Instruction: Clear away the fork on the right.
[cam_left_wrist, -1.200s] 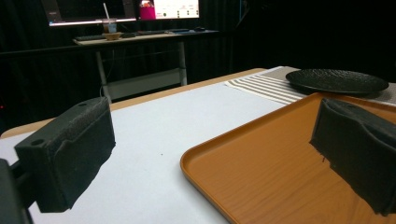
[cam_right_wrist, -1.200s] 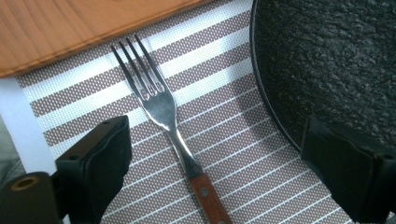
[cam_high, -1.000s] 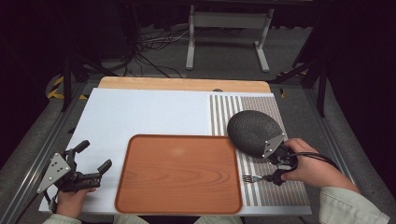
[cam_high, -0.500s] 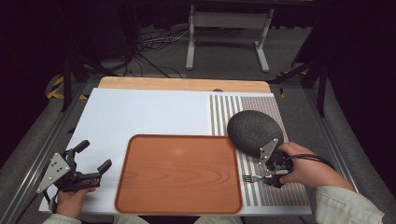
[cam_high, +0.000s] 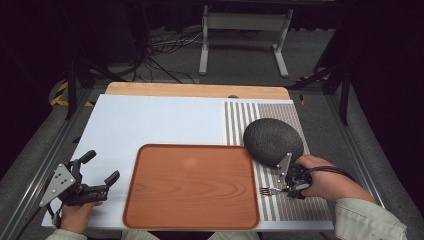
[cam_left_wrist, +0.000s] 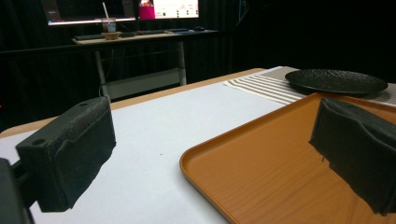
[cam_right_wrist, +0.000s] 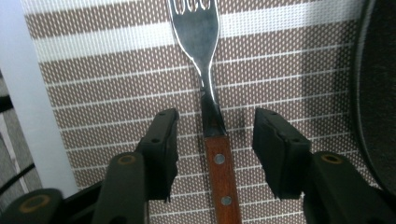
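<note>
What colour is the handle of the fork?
Reddish-brown wood with metal rivets, on the fork; best in the right gripper view.

The left gripper (cam_high: 97, 170), held in the left hand (cam_high: 75, 216) at about 7 o'clock on the tabletop (cam_high: 165, 120), has its fingers (cam_left_wrist: 70, 149) spread wide, pointing toward 2 o'clock. The right gripper (cam_high: 286, 190), gripped by the right hand (cam_high: 327, 182) at 4 o'clock, points toward 9 o'clock, fingers (cam_right_wrist: 161, 140) parted, held low.

Black jaws, brass rivets, pale sleeves (cam_high: 370, 220)
</note>
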